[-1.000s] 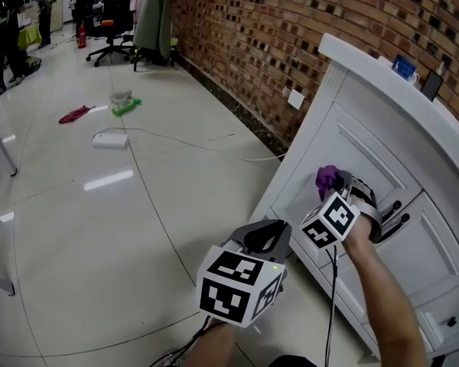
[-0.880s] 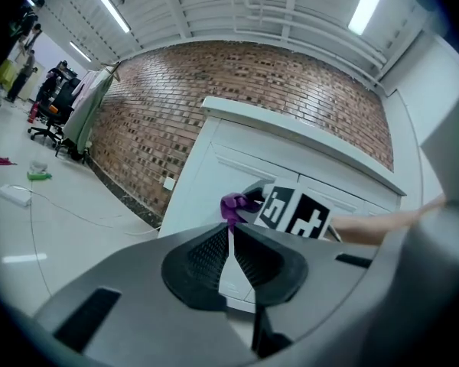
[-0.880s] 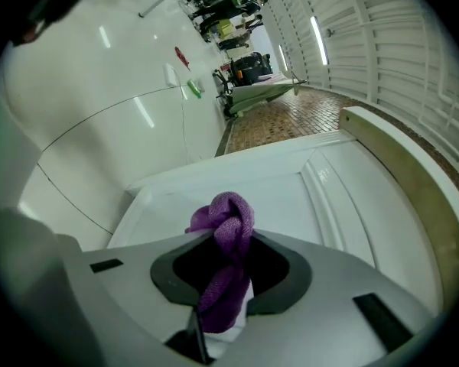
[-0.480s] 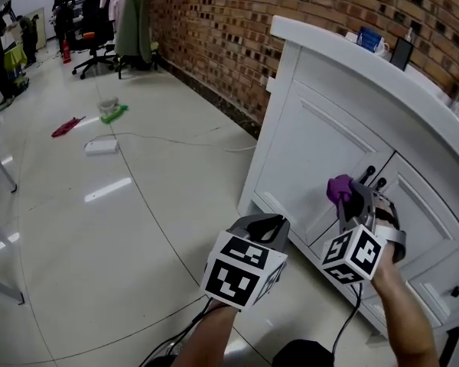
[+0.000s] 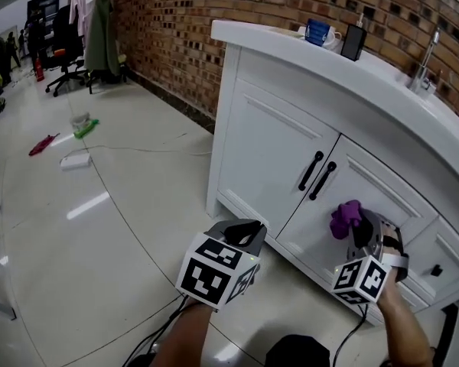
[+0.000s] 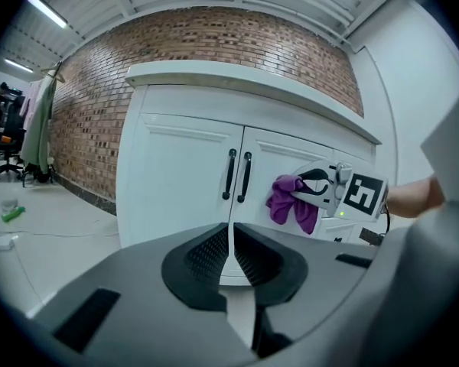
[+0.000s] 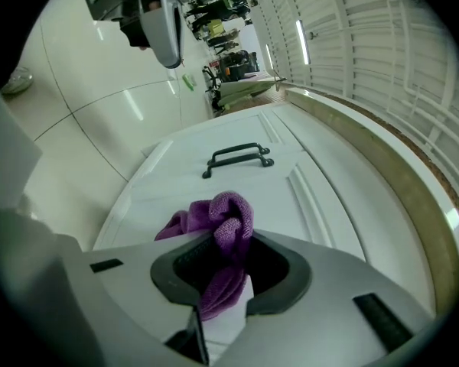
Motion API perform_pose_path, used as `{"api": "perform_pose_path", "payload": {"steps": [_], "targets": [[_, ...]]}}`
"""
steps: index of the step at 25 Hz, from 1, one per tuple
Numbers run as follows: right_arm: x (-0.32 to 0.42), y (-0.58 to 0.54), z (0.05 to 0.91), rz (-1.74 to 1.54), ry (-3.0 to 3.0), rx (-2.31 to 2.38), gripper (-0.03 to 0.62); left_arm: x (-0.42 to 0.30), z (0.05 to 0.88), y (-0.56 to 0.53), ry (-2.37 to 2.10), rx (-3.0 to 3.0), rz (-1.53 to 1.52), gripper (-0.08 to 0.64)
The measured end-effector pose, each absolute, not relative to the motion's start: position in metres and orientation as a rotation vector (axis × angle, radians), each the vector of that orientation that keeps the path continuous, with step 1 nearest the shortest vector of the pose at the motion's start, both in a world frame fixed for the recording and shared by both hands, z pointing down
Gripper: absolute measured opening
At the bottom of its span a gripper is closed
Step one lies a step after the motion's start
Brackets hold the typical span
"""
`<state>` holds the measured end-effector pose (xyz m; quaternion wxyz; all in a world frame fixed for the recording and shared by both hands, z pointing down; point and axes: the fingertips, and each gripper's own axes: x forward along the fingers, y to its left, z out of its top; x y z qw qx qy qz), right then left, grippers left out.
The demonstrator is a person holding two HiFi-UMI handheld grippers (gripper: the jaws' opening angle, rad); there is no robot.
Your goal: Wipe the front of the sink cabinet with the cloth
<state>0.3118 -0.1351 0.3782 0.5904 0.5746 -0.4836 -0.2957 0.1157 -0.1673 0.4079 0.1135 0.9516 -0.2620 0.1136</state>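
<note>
purple cloth (image 5: 346,217) sits clamped in the right gripper (image 5: 357,228) at the white sink cabinet (image 5: 264,147) front, near its black handles (image 5: 317,176); left gripper (image 5: 243,234) hovers apart, jaws together, empty.

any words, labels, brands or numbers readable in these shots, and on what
No text is readable.
Blue mug on the countertop: any print too small to read.
Cubes on left gripper and right gripper: black-and-white square markers only, no letters.

left tongs (image 6: 229,241): closed, empty | right tongs (image 7: 228,260): clamped on cloth (image 7: 228,214)
</note>
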Motion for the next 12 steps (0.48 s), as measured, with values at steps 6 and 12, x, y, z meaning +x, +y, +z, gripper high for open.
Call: {"api": "perform_pose_path", "payload": {"steps": [6,12], "targets": [[0.351,-0.075,0.378,-0.699,-1.068,1.373,0.092,0.14,0.41,-0.152,-0.728,2.81,0.369,0.025],[0.375,-0.028,0.387,-0.667,-1.035,1.416,0.092,0.162,0.42,-0.14,-0.673,2.824,0.398,0.025]]}}
